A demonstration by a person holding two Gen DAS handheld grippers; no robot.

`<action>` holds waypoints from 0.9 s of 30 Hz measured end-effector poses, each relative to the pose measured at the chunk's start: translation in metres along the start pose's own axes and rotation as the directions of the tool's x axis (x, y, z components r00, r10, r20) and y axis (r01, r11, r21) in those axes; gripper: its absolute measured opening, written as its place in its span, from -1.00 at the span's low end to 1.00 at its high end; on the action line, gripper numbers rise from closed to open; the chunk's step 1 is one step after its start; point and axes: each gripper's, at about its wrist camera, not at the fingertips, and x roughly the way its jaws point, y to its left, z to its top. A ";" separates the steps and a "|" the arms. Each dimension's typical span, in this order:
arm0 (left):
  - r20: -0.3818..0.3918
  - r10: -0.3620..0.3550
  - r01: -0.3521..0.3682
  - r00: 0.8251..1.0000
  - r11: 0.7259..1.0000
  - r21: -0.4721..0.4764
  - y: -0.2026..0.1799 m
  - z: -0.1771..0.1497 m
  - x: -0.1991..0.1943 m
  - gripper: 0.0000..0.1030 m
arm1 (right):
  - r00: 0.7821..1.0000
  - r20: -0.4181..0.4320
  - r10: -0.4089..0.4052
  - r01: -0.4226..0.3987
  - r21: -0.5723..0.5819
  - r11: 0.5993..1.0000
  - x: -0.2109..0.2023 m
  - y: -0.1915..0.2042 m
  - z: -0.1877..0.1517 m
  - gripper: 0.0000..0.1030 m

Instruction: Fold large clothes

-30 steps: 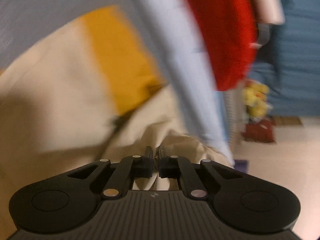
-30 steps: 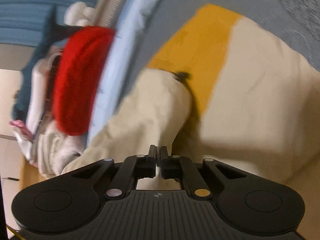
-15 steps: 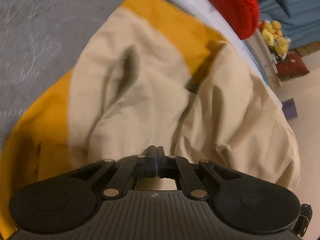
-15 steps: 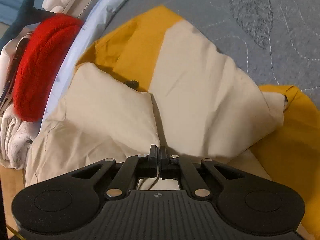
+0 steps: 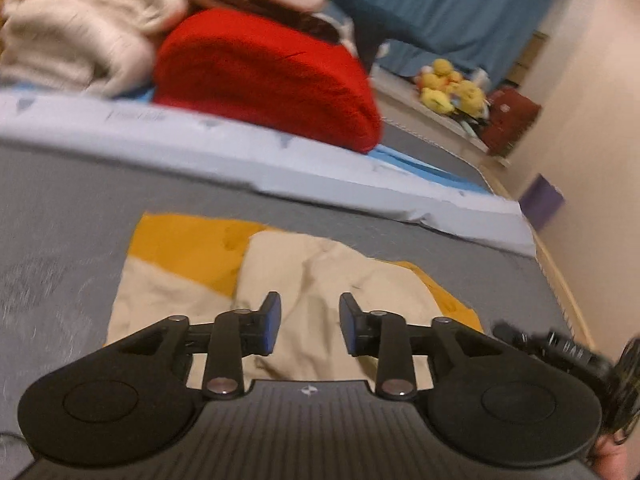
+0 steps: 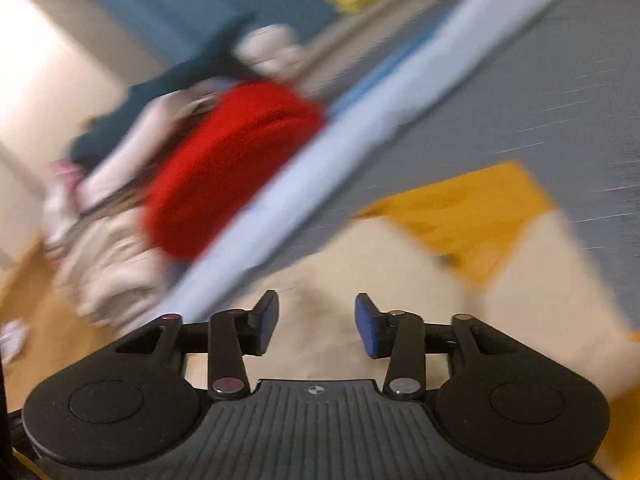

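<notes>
A cream and mustard-yellow garment (image 5: 328,276) lies folded on the grey bed cover (image 5: 72,216). My left gripper (image 5: 310,324) hovers above its near edge with its jaws opening and nothing between the blue pads (image 5: 273,322). In the right wrist view, which is blurred, the same garment (image 6: 472,240) spreads below my right gripper (image 6: 316,322). Its jaws are opening too, and the gap holds only air over the cream cloth.
A red folded blanket (image 5: 264,76) and a cream knitted one (image 5: 76,28) are stacked beyond a pale blue sheet edge (image 5: 280,160). Yellow soft toys (image 5: 452,88) and a dark red bag (image 5: 508,120) sit by the far wall. Part of the other gripper (image 5: 560,352) shows at right.
Both grippers were shut on the cream cloth and have let it go. Both have lifted away from the garment, and the views have rolled so that the bed lies more level.
</notes>
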 end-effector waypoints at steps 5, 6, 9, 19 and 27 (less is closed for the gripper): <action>0.059 -0.032 0.026 0.998 0.994 0.108 -0.022 -0.028 0.027 -0.28 | 0.988 -0.145 0.046 -0.057 -0.079 0.995 0.024 0.015 -0.023 -0.04; 0.042 -0.045 0.039 0.998 0.992 0.122 -0.024 -0.033 0.036 -0.28 | 0.985 -0.170 0.026 -0.042 -0.089 0.995 0.027 0.014 -0.028 -0.04; -0.004 -0.046 0.046 0.999 0.989 0.142 -0.022 -0.043 0.067 -0.27 | 0.971 -0.232 -0.050 0.021 -0.124 0.992 0.039 0.013 -0.044 -0.04; -0.266 0.078 -0.053 0.961 0.993 0.101 0.003 -0.091 0.144 -0.30 | 0.905 -0.365 -0.219 0.173 -0.154 0.973 0.056 -0.006 -0.079 -0.05; -0.293 0.050 -0.020 0.955 0.994 0.105 0.005 -0.076 0.138 -0.29 | 0.889 -0.391 -0.239 0.179 -0.182 0.967 0.060 0.005 -0.071 -0.04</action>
